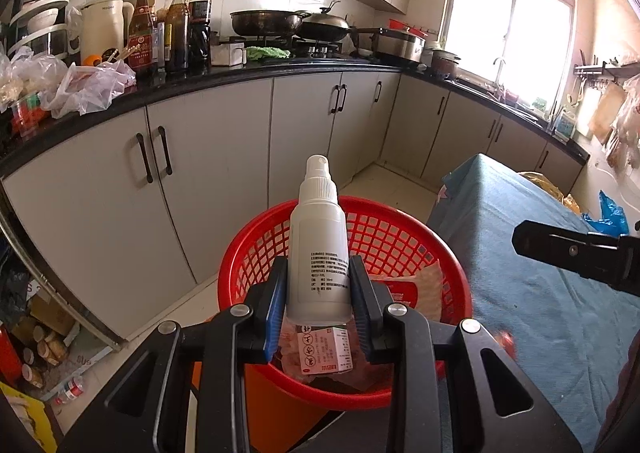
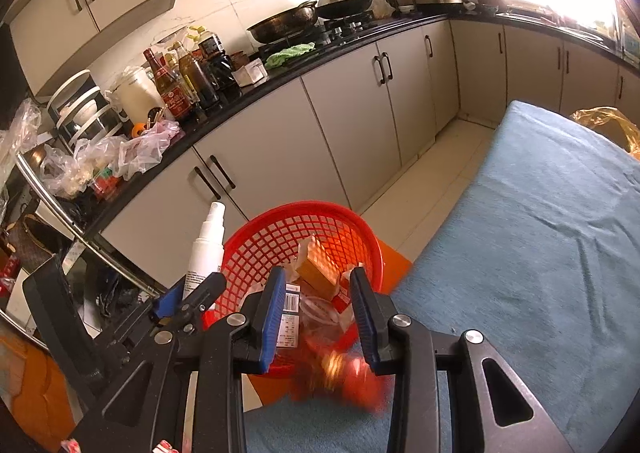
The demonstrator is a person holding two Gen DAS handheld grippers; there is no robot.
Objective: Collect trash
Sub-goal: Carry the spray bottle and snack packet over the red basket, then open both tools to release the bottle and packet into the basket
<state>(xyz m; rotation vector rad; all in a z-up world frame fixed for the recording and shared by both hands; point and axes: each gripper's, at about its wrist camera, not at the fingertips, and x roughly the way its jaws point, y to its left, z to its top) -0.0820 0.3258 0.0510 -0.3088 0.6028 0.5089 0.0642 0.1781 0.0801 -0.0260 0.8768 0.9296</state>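
A blue cloth [image 2: 540,253] covers the table; a blurred red object [image 2: 340,377] lies on it.

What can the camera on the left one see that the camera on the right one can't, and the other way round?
Only the left wrist view shows the printed label on the white spray bottle clamped in the left hand-held gripper, and a small printed box beneath it. Only the right wrist view shows the open, empty right hand-held gripper and a blurred red object below it. Both show the red basket, the blue cloth and the kitchen counter.
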